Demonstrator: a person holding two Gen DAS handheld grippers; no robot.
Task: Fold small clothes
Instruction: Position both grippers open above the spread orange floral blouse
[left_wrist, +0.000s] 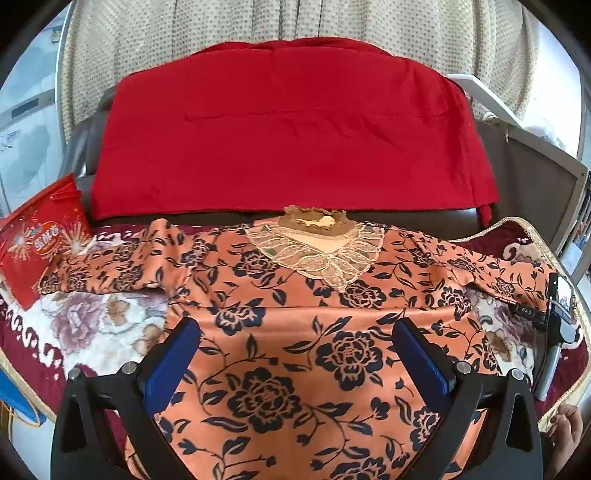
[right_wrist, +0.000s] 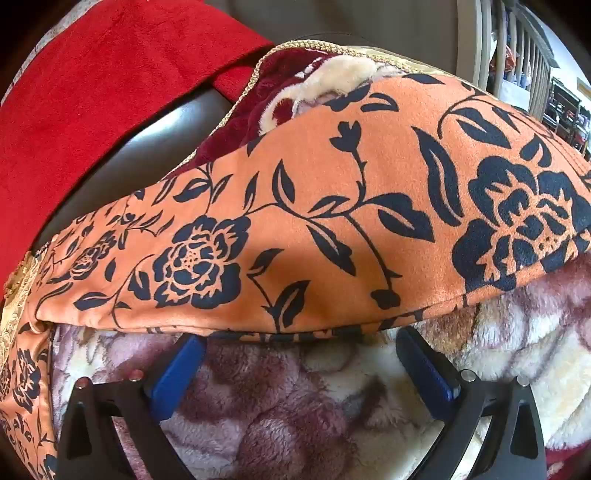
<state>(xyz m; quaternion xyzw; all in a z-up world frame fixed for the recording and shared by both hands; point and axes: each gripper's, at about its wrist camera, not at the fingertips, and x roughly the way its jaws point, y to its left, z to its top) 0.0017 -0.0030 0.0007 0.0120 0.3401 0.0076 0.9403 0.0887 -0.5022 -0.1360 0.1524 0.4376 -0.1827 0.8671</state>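
The orange velvet blouse with dark blue flowers (left_wrist: 295, 332) lies flat on the plush floral blanket (left_wrist: 103, 321). The left gripper (left_wrist: 295, 341) hovers spread above its body. The right gripper (right_wrist: 301, 354), also spread, sits at the sleeve's (right_wrist: 314, 221) lower edge, pinching nothing.

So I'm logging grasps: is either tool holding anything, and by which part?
Nothing is held. The left tool is open over the orange floral blouse; the right tool is open at its sleeve edge.
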